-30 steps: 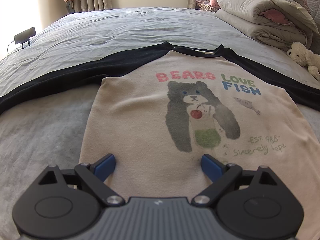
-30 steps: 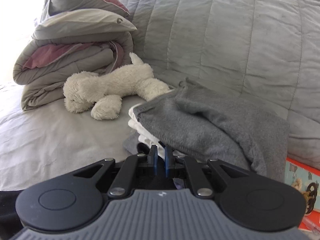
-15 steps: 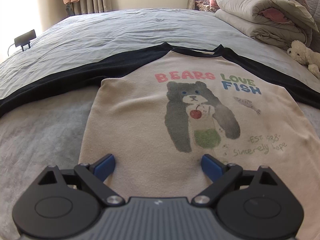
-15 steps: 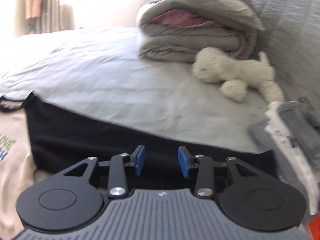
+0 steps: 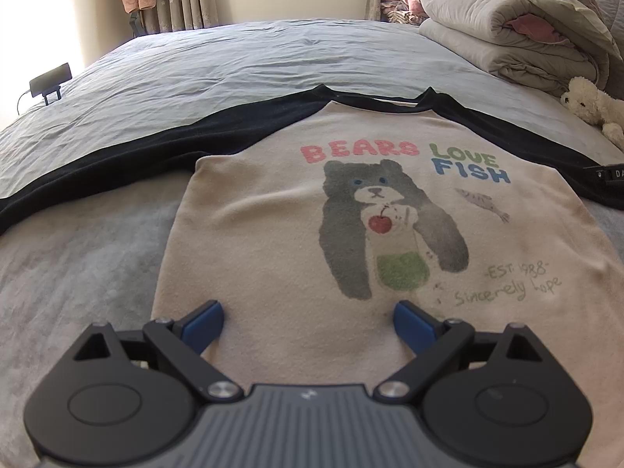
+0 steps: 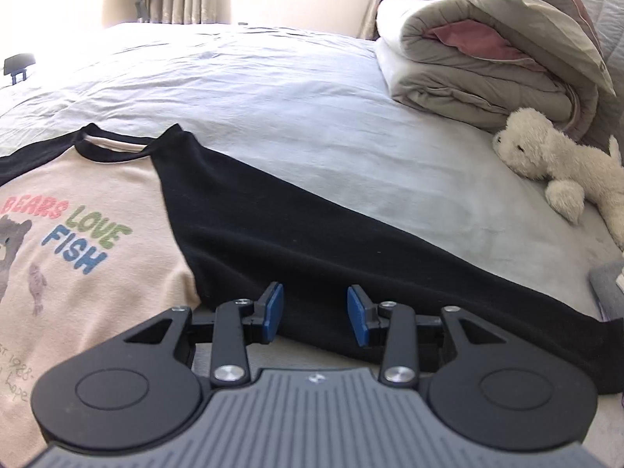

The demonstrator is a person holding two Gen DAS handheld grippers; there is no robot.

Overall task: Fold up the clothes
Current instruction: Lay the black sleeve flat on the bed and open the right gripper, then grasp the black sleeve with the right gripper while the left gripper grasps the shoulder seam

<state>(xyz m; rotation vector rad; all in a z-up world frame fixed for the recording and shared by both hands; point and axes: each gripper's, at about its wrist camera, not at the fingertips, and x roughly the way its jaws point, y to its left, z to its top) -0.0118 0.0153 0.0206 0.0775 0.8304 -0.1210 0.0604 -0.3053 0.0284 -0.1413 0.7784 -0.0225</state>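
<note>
A beige shirt (image 5: 273,241) with black raglan sleeves and a bear print lies flat, face up, on the grey bed. Both sleeves are spread out sideways. My left gripper (image 5: 308,321) hovers wide open over the shirt's lower front, holding nothing. In the right wrist view the same shirt (image 6: 97,210) is at the left, and its black right sleeve (image 6: 312,245) runs to the lower right. Over that sleeve's near edge, my right gripper (image 6: 315,314) stands open with nothing between its blue pads.
A folded grey and pink duvet (image 6: 487,62) is stacked at the back right, with a white plush toy (image 6: 553,163) in front of it. Grey folded cloth (image 6: 608,284) shows at the right edge. A small black device (image 5: 50,80) sits at the bed's left edge.
My right gripper swung left from the grey clothes pile and plush toy to the shirt's black sleeve, and its jaws went from shut to open. The left gripper stayed put.
</note>
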